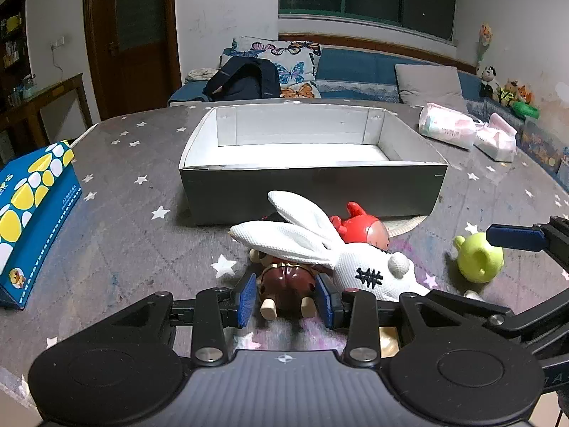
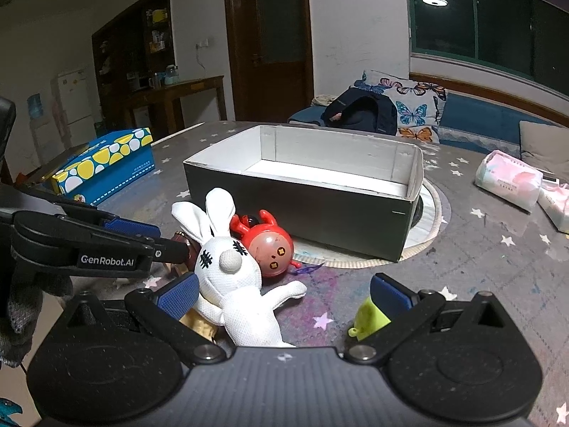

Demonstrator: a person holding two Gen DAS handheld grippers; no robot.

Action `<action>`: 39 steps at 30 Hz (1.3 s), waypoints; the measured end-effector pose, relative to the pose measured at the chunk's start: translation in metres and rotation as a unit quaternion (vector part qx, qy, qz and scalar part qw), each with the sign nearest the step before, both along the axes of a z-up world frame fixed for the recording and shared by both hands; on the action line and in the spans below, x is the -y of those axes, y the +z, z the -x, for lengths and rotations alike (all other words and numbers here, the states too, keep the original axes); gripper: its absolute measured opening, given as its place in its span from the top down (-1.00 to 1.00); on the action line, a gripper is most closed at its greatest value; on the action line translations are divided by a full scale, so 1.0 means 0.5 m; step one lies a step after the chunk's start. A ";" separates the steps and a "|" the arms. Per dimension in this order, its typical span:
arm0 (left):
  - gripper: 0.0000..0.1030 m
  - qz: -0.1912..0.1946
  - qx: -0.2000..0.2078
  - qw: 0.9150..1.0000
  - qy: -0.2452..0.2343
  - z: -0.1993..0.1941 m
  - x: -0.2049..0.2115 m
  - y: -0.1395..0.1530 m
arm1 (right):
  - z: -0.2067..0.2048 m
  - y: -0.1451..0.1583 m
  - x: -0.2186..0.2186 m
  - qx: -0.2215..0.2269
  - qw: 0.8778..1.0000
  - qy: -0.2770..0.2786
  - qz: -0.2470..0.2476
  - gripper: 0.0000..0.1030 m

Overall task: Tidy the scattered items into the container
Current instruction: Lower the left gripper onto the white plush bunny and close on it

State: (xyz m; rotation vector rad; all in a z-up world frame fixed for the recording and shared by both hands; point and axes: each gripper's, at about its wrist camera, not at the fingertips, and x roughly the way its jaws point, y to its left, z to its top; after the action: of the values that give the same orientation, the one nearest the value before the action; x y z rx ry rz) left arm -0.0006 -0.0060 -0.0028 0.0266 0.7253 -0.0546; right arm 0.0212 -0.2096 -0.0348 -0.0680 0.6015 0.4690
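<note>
Brown figurine (image 1: 286,286) sits gripped in the left claw (image 1: 287,297); right claw (image 2: 284,297) gapes wide, holding nothing.

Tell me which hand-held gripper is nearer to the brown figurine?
Left. The left hand-held gripper has the brown figurine between its pads. The right hand-held gripper stands wide open farther right, over the white rabbit, near the green toy.

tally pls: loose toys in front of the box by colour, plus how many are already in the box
White (plush rabbit): 1
Red (round figure): 1
Brown (glossy figure, between the left gripper pads): 1
Green (small toy): 1
Total loose toys: 4
Inside the box: 0 as far as its visible floor shows
</note>
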 end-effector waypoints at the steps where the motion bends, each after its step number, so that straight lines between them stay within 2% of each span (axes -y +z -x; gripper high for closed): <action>1: 0.24 0.000 0.000 1.000 0.000 0.001 0.000 0.000 | 0.001 -0.001 -0.001 -0.001 1.000 0.001 0.000 -1.00; 39: 0.24 -0.007 -0.024 1.000 0.002 0.002 0.007 -0.018 | 0.002 -0.023 -0.019 -0.024 0.999 0.017 -0.012 -1.00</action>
State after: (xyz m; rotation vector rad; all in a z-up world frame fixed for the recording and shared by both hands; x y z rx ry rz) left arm -0.0018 -0.0096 -0.0117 0.0372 0.7733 -0.0474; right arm 0.0201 -0.2000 -0.0461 -0.0452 0.6429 0.5121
